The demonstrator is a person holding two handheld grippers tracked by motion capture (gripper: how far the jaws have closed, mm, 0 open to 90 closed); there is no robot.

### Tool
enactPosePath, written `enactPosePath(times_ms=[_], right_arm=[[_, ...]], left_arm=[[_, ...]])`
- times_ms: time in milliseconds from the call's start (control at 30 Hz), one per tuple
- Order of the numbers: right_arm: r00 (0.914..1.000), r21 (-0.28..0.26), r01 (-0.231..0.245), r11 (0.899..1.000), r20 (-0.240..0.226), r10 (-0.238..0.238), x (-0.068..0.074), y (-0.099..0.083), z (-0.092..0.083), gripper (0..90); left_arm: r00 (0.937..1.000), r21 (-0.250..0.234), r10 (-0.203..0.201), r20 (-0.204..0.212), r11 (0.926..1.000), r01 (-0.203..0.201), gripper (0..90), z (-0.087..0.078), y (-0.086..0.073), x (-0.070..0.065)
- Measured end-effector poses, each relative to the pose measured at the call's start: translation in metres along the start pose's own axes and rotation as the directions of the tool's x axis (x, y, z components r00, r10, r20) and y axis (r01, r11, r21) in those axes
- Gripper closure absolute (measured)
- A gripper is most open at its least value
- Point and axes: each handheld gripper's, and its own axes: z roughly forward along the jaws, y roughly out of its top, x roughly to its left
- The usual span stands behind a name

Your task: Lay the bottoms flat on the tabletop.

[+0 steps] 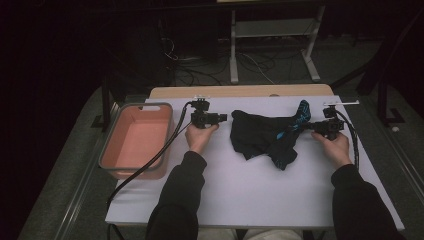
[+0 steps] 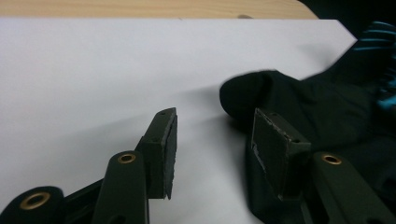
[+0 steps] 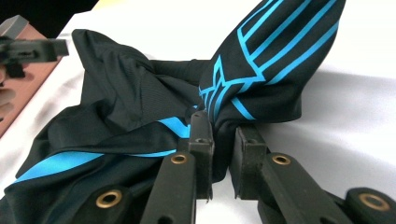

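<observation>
A black garment with bright blue stripes (image 1: 265,135) lies crumpled on the white table (image 1: 250,185), right of centre. My left gripper (image 1: 225,118) sits low at the garment's left edge. In the left gripper view it (image 2: 212,126) is open, with bare table between the jaws and the black cloth (image 2: 317,102) just beyond and beside the right-hand jaw. My right gripper (image 1: 305,126) is at the garment's right end. In the right gripper view it (image 3: 223,126) is shut on a bunched fold of the garment (image 3: 126,93), below the blue-striped part.
A pink tub (image 1: 145,106) stands at the table's left edge, beside the left hand; its wall (image 3: 23,88) appears at the left of the right gripper view. A wooden strip (image 1: 240,91) runs along the far edge. Cables trail from both grippers.
</observation>
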Motion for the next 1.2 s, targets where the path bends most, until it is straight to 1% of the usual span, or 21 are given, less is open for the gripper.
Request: enactPosePath(times_ms=[100, 167, 233, 300, 367, 467, 500, 567, 633, 667, 700, 733, 767, 867, 933, 1000, 1067, 1133, 1200], right_arm=[[0.9999, 0.000, -0.010, 1.000, 0.012, 0.010, 0.000, 0.000, -0.001, 71.6], [0.9993, 0.003, -0.020, 1.000, 0.031, 0.020, 0.000, -0.001, -0.001, 65.9], [0.9983, -0.001, -0.029, 1.000, 0.051, 0.029, 0.000, -0.002, -0.004, 60.7], [0.9977, -0.007, -0.032, 0.999, 0.059, 0.033, 0.001, -0.003, -0.007, 56.6], [0.9974, -0.013, -0.037, 0.999, 0.061, 0.038, 0.003, -0.004, -0.010, 53.9], [0.9985, -0.011, -0.034, 0.999, 0.044, 0.034, 0.009, -0.003, -0.013, 47.2], [0.9985, -0.009, -0.031, 0.999, 0.045, 0.032, 0.011, -0.003, -0.013, 45.8], [0.9989, -0.019, -0.026, 0.999, 0.039, 0.026, 0.016, -0.002, -0.016, 42.3], [0.9994, -0.041, -0.033, 0.999, -0.001, 0.033, 0.022, 0.000, -0.019, 39.4], [0.9991, -0.043, -0.040, 0.998, -0.019, 0.039, 0.025, 0.000, -0.019, 37.4], [0.9985, -0.032, -0.043, 0.999, -0.036, 0.042, 0.029, 0.001, -0.018, 35.7], [0.9982, -0.016, -0.035, 0.999, -0.049, 0.035, 0.034, 0.002, -0.017, 34.8], [0.9983, -0.007, -0.018, 1.000, -0.055, 0.018, 0.039, 0.002, -0.015, 34.2], [0.9973, 0.038, 0.021, 0.999, -0.071, -0.019, 0.054, 0.002, -0.007, 32.0], [0.9961, 0.077, 0.046, 0.996, -0.079, -0.040, 0.063, 0.001, 0.000, 30.5], [0.9950, 0.115, 0.079, 0.990, -0.070, -0.071, 0.070, 0.000, 0.008, 29.0], [0.9942, 0.158, 0.100, 0.982, -0.054, -0.093, 0.075, -0.002, 0.016, 27.6], [0.9914, 0.193, 0.131, 0.972, -0.031, -0.127, 0.077, -0.004, 0.023, 28.1], [0.9890, 0.223, 0.146, 0.964, -0.009, -0.148, 0.078, -0.006, 0.028, 30.4]], left_arm=[[0.9996, 0.019, 0.007, 0.026, 0.9998, -0.008, 48.8, 0.003, -0.009, -0.004], [0.9990, 0.031, 0.010, 0.042, 0.9995, -0.012, 48.0, 0.005, -0.014, -0.007], [0.9987, 0.037, 0.013, 0.050, 0.9992, -0.015, 47.2, 0.008, -0.018, -0.009], [0.9980, 0.046, 0.007, 0.063, 0.9989, -0.010, 47.1, 0.011, -0.022, -0.010], [0.9973, 0.045, 0.002, 0.073, 0.9990, -0.006, 47.1, 0.014, -0.024, -0.009], [0.9956, 0.036, -0.022, 0.091, 0.9992, 0.019, 46.8, 0.018, -0.026, -0.006], [0.9947, 0.031, -0.031, 0.098, 0.9991, 0.028, 46.6, 0.019, -0.027, -0.005], [0.9926, 0.026, -0.050, 0.111, 0.9986, 0.047, 46.2, 0.021, -0.028, -0.004], [0.9901, 0.018, -0.063, 0.126, 0.9980, 0.061, 46.1, 0.023, -0.029, -0.004], [0.9889, 0.017, -0.068, 0.133, 0.9977, 0.066, 46.1, 0.023, -0.030, -0.004], [0.9877, 0.015, -0.068, 0.140, 0.9976, 0.067, 46.1, 0.024, -0.030, -0.005], [0.9870, 0.019, -0.071, 0.145, 0.9975, 0.069, 46.0, 0.025, -0.031, -0.005], [0.9873, 0.029, -0.070, 0.143, 0.9974, 0.066, 45.9, 0.027, -0.031, -0.007], [0.9893, 0.037, -0.045, 0.138, 0.9985, 0.041, 45.2, 0.032, -0.031, -0.013], [0.9860, 0.046, -0.042, 0.162, 0.9983, 0.035, 45.0, 0.037, -0.030, -0.018], [0.9820, 0.043, -0.042, 0.184, 0.9985, 0.035, 45.0, 0.041, -0.030, -0.021], [0.9798, 0.041, -0.050, 0.194, 0.9982, 0.043, 46.2, 0.043, -0.031, -0.023], [0.9769, 0.052, -0.058, 0.206, 0.9975, 0.049, 52.8, 0.045, -0.032, -0.023], [0.9725, 0.064, -0.073, 0.221, 0.9961, 0.060, 59.8, 0.047, -0.032, -0.023]])
